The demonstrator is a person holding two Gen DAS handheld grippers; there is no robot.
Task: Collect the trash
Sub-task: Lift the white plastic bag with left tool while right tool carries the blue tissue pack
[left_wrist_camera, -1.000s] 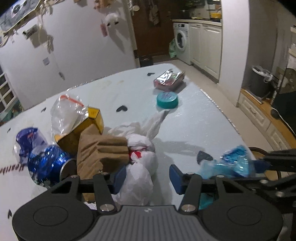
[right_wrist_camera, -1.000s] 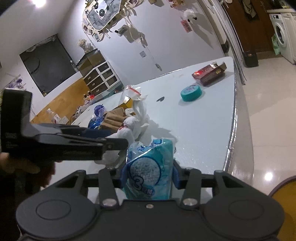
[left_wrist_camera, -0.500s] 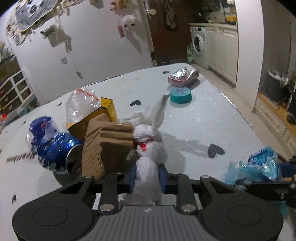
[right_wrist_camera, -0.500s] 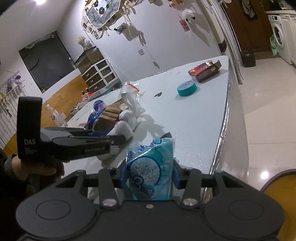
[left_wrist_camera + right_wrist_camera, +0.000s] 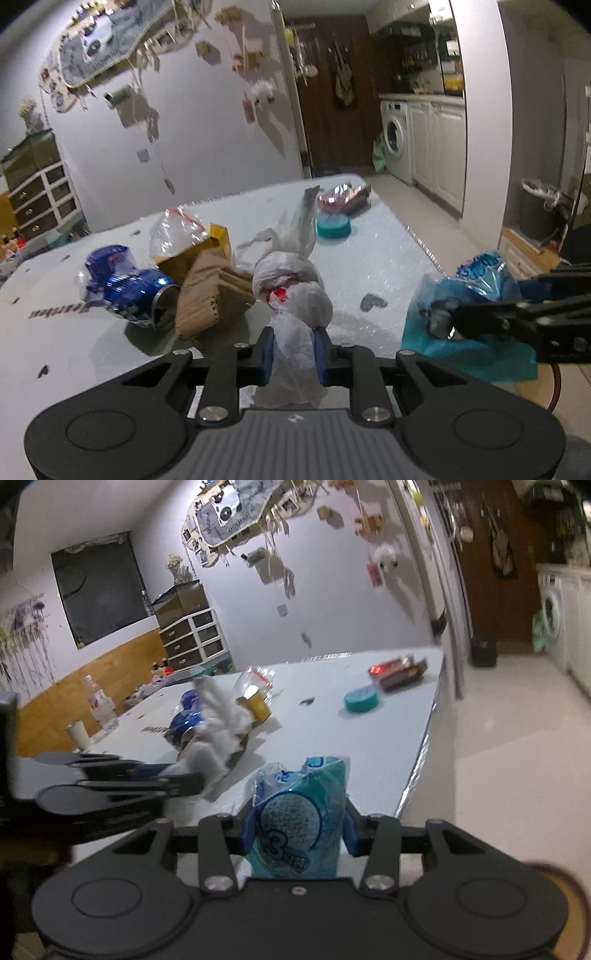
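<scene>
While clamped by right gripper (image 5: pixel 295 830), teal wrapper (image 5: pixel 299 823) reads "3".

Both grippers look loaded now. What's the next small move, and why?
Probably carry both loads off the table toward a bin. The left gripper has its jaws shut on the knotted white bag, and the right gripper is shut on the blue wrapper, so neither can grab more.

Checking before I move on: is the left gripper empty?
No, the left gripper is shut on the knotted white plastic bag.
</scene>
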